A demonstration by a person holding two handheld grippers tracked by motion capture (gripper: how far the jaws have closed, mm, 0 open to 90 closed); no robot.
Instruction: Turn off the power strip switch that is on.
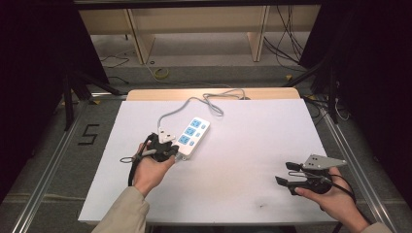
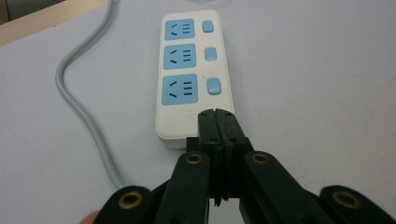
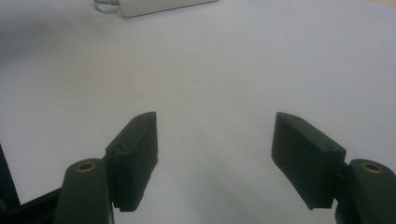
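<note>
The right gripper (image 1: 286,174) waits near, fingers apart, holding nothing. The left gripper (image 2: 218,122) has its fingers pressed together, touching the near end of the white plastic power strip with blue sockets (image 2: 191,74) mid-surface, likely to push it.

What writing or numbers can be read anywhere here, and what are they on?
"5": a dark numeral on the floor left of the table.
The power strip carries no readable words or brand, just blue sockets and switches.
The left gripper and right gripper bear no readable markings.
</note>
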